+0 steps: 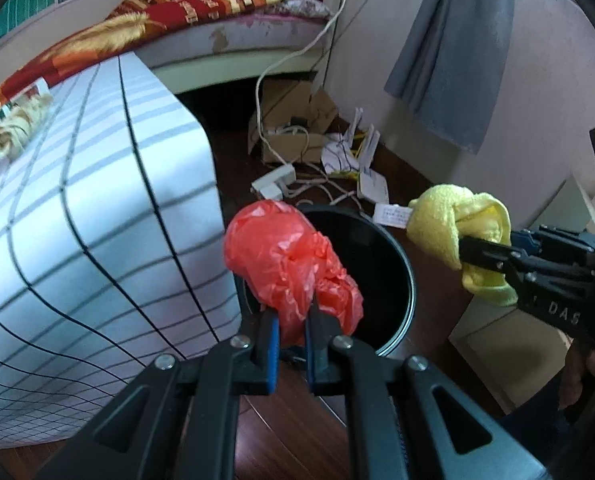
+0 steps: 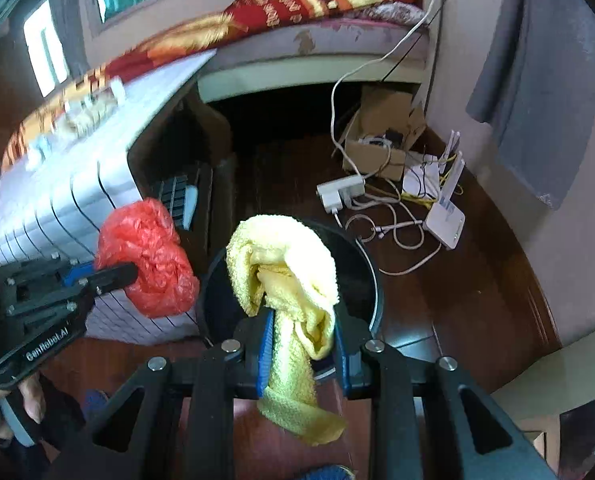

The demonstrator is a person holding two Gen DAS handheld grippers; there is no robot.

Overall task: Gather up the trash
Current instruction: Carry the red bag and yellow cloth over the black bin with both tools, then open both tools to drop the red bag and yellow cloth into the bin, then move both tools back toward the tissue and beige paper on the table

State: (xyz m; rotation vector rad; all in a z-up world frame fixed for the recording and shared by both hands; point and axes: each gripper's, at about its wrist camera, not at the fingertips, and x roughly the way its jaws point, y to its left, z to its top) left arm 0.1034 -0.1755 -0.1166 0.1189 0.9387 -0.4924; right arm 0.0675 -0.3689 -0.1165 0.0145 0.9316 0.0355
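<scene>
My left gripper [image 1: 293,312] is shut on a crumpled red plastic bag [image 1: 285,256], held just over the near left rim of a round black bin [image 1: 377,264] on the floor. My right gripper [image 2: 303,320] is shut on a bunched yellow cloth [image 2: 281,256], which hangs over the bin's [image 2: 361,264] opening. In the left wrist view the right gripper [image 1: 463,250] comes in from the right with the yellow cloth [image 1: 441,224] beside the bin's far right rim. In the right wrist view the left gripper [image 2: 131,270] holds the red bag [image 2: 149,256] left of the bin.
A table under a white checked cloth [image 1: 97,208] stands close to the bin's left, with a crumpled beige rag [image 1: 9,132] on top. Beyond lie a power strip [image 1: 273,180], tangled cables, a white router [image 2: 445,216] and a cardboard box [image 2: 381,140]. A bed [image 1: 217,12] fills the back.
</scene>
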